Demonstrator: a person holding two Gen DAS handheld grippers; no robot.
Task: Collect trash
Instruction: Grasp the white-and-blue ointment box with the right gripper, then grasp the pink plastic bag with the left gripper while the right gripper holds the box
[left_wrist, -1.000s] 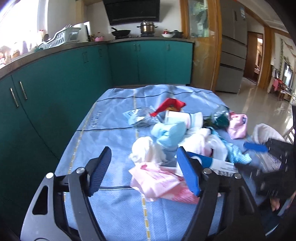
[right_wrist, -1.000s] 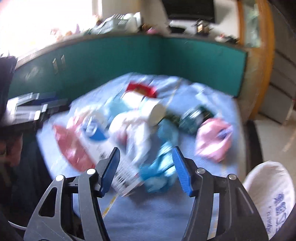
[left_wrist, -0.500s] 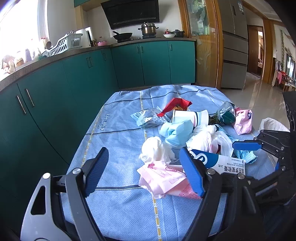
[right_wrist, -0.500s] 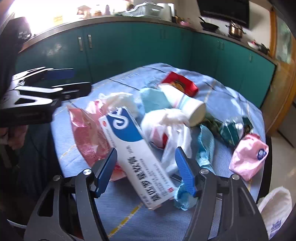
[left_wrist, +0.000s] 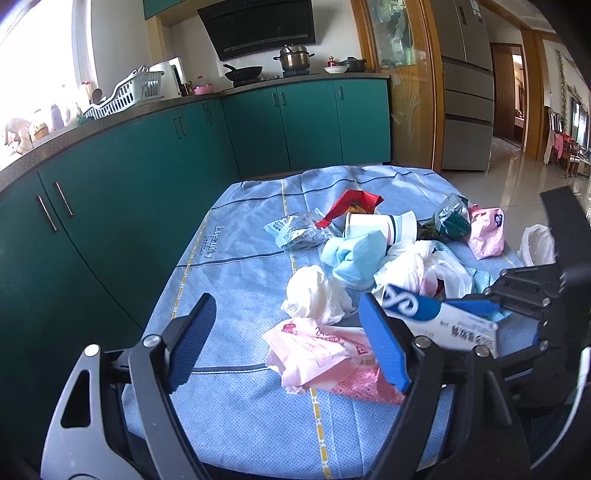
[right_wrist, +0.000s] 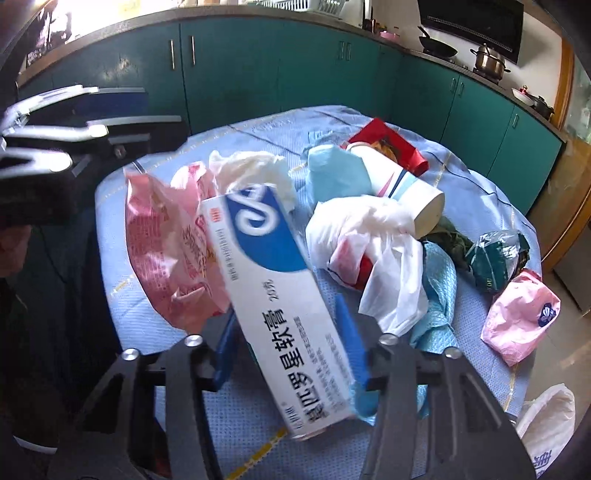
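The right tool (right_wrist: 286, 341) was clenched on the ointment box (right_wrist: 273, 295), its blue pads bearing on the two long side faces near the box's lower end. The box's long axis ran forward along the fingers and leaned to the left, so most of its length projected ahead of the tool, over the pink plastic bag (right_wrist: 166, 240). The box appeared lifted off the surface (right_wrist: 476, 184), though its underside was hidden.

The left tool (left_wrist: 284, 341) was released, jaws standing wide apart, with nothing between them. It hovered over the near left part of the blue cloth, and the pink plastic bag and the crumpled white tissue (left_wrist: 314, 291) lay just ahead and to the right of its opening.

The remaining trash formed a loose pile in the middle of the surface: a light blue wad (right_wrist: 336, 173), a paper cup (right_wrist: 402, 192) lying on its side, a red wrapper (right_wrist: 388, 140), a white plastic bag (right_wrist: 376, 251), a dark green wrapper (right_wrist: 495, 258) and a small pink packet (right_wrist: 521, 317) near the right edge.

A white bag (right_wrist: 546, 424) showed beyond the near right corner of the surface, the likely receptacle. It lay to the right of the right tool, so that hand was the nearer one. The path there passed the surface edge; room looked open on that side. The teal cabinets (left_wrist: 110, 192) closed off the left and far sides.
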